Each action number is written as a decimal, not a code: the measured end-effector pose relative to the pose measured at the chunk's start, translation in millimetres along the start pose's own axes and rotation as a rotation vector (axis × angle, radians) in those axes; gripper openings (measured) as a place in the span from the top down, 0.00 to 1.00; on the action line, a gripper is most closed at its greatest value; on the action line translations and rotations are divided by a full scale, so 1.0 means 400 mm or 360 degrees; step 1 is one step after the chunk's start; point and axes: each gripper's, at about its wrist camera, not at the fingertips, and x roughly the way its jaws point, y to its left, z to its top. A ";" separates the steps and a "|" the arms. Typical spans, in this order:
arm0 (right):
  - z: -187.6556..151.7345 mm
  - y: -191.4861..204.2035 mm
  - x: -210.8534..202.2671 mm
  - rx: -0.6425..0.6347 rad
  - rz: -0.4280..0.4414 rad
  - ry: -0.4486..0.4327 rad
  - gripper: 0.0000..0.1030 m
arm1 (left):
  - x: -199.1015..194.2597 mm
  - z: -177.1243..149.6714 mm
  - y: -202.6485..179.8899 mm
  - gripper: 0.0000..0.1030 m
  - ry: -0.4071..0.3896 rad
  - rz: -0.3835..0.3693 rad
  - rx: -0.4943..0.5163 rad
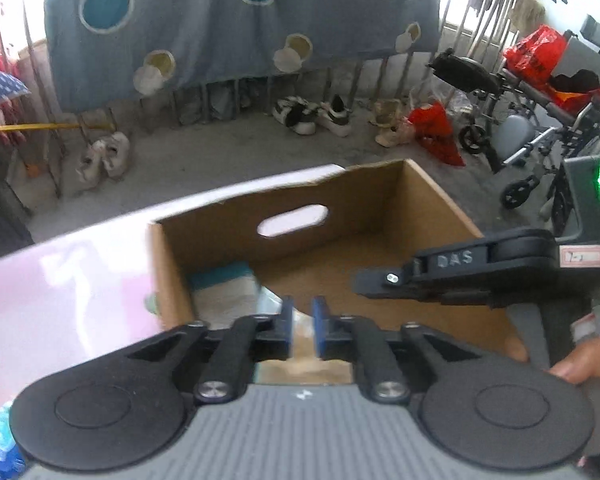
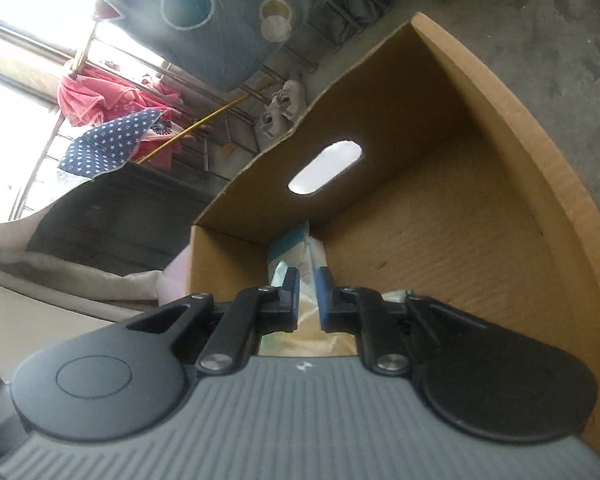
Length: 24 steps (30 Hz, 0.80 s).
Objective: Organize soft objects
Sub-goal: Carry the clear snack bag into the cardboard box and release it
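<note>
An open cardboard box [image 1: 420,208] with a handle slot in its far wall sits on a pale pink surface [image 1: 60,292]. A white and teal soft pack [image 1: 224,292] lies in its near left corner; it also shows in the right wrist view [image 2: 300,248]. My left gripper [image 1: 302,326] hovers over the box's near edge, jaws nearly together, nothing clearly between them. My right gripper [image 2: 308,296] is inside the box [image 2: 500,160], jaws narrowly apart around the crinkly plastic of a soft pack. It also shows in the left wrist view [image 1: 380,280], reaching in from the right.
A blue spotted blanket [image 1: 240,20] hangs on a railing behind. Shoes [image 1: 312,114] and red bags [image 1: 436,128] lie on the concrete floor. A wheelchair [image 1: 540,120] stands at right. A blue-white item [image 1: 0,440] sits at the lower left.
</note>
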 end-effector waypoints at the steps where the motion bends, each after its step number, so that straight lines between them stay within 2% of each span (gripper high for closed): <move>1: -0.001 0.005 0.006 -0.0004 0.0000 0.0016 0.84 | -0.018 -0.005 0.016 0.77 -0.0019 0.0016 0.0005; 2: -0.001 0.013 0.011 -0.0012 -0.0006 0.0031 0.82 | -0.035 -0.010 0.028 0.73 -0.0038 0.0028 0.0008; 4: -0.002 0.030 0.013 -0.0044 -0.0050 0.0039 0.66 | -0.073 -0.019 0.062 0.53 -0.0070 0.0049 -0.0005; 6: -0.004 0.047 0.023 -0.0041 -0.0085 0.0065 0.58 | -0.110 -0.030 0.097 0.43 -0.0115 0.0076 -0.0029; 7: -0.006 0.058 0.015 -0.0024 -0.0080 0.0081 0.57 | -0.128 -0.035 0.114 0.40 -0.0133 0.0097 -0.0035; 8: -0.013 0.067 0.017 0.0003 -0.0074 0.0104 0.57 | -0.146 -0.043 0.134 0.39 -0.0143 0.0123 -0.0039; 10: -0.031 0.077 0.010 0.0078 -0.0071 0.0150 0.45 | -0.177 -0.060 0.176 0.36 -0.0164 0.0178 -0.0054; 15: -0.113 0.067 0.004 0.0375 0.0016 0.0290 0.25 | -0.250 -0.112 0.284 0.36 -0.0209 0.0232 -0.0126; 18: -0.157 0.050 0.038 0.0523 -0.0027 0.0364 0.22 | -0.277 -0.150 0.336 0.35 -0.0223 0.0228 -0.0194; 22: -0.160 0.013 0.085 0.0684 -0.0184 0.0272 0.22 | -0.293 -0.190 0.396 0.35 -0.0207 0.0213 -0.0287; 24: -0.140 0.009 0.089 0.0702 -0.0234 0.0163 0.22 | -0.299 -0.210 0.419 0.35 -0.0201 0.0221 -0.0316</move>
